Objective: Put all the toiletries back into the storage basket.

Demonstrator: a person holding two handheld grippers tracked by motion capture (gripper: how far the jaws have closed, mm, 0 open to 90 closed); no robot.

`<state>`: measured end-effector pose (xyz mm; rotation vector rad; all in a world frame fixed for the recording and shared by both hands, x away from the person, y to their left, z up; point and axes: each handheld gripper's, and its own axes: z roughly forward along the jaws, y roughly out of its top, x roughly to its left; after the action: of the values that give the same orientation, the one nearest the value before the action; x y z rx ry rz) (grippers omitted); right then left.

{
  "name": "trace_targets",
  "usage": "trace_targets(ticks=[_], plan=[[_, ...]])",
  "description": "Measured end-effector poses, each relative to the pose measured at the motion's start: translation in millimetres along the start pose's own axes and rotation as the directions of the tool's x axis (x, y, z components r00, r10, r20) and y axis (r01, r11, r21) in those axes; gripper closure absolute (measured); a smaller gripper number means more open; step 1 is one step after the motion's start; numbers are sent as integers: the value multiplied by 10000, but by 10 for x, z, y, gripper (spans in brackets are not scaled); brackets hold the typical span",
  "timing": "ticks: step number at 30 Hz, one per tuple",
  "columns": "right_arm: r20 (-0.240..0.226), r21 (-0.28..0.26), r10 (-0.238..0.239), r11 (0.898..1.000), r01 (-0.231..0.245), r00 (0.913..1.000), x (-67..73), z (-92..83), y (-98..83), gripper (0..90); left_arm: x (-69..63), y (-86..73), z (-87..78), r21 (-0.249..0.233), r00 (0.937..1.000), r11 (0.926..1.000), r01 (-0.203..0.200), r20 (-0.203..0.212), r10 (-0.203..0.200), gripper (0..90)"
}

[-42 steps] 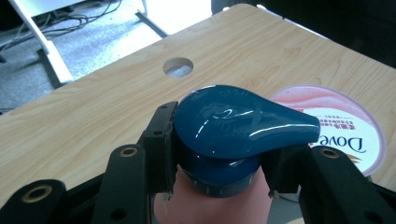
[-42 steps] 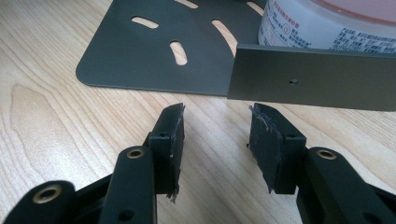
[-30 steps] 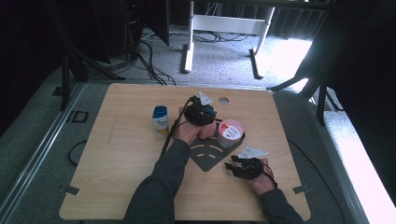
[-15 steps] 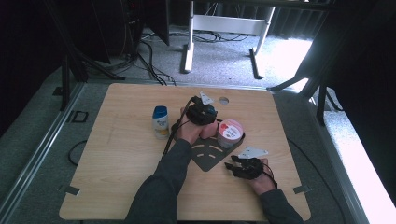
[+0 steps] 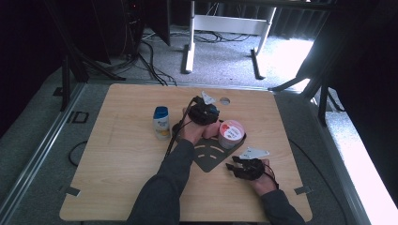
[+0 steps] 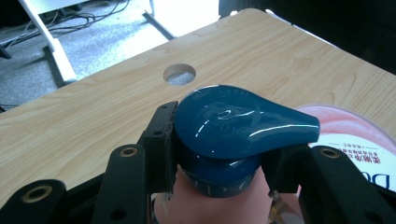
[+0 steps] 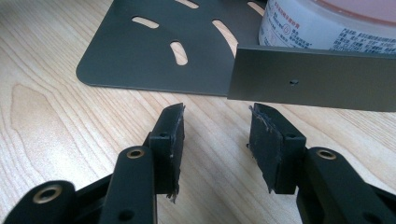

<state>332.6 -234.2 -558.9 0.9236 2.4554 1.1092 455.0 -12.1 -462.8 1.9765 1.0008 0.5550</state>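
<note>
A pink bottle with a blue pump cap (image 6: 238, 128) is seen pinched at the neck between the left tongs (image 6: 219, 163), just beside a pink-lidded tub (image 5: 231, 133) that stands at the upright end of a dark slotted metal bookend (image 5: 211, 154) near the middle of the worktop (image 5: 117, 154). In the left gripper view the pads are pressed against the blue collar under the cap, with the nozzle directed toward the tub. The right tongs (image 7: 217, 147) are held spread and empty, low over the wood, just short of the bookend's upright plate (image 7: 313, 77). A white bottle with a blue cap (image 5: 161, 123) is left standing apart at the left hand's side.

Several risks can be judged from this position. The grip is taken high, on a rounded, glossy collar, so the bottle could be rotated or slipped within the pads if it is swung quickly. With the tub so close, it could be knocked or pushed off the bookend's base if the bottle is lowered without clearance. The pump head could also be pressed by accident, and liquid released onto the worktop. The trailing cable (image 5: 180, 126) could be snagged on the white bottle if the left hand is drawn back.
</note>
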Motion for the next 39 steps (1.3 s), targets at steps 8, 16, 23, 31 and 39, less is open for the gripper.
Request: trace_targets(ticks=[8, 16, 23, 31, 39], plan=[[0, 6, 1, 10000, -1, 10000, 1, 0, 0, 548, 2, 6, 9, -29, 10000, 10000, 60, 4, -60, 528], [5, 2, -6, 10000, 6, 10000, 1, 0, 0, 548, 13, 5, 14, -30, 10000, 10000, 36, 52, -35, 527], [8, 0, -6, 10000, 6, 10000, 1, 0, 0, 548, 15, -2, 8, 29, 9999, 10000, -53, 159, 53, 525], [6, 8, -5, 10000, 5, 10000, 1, 0, 0, 547, 33, -15, -15, 246, 9994, 9997, -9, 345, 1, 508], [5, 7, -9, 10000, 9, 10000, 1, 0, 1, 545, 29, -17, -26, 457, 9998, 9990, 23, 178, -32, 429]])
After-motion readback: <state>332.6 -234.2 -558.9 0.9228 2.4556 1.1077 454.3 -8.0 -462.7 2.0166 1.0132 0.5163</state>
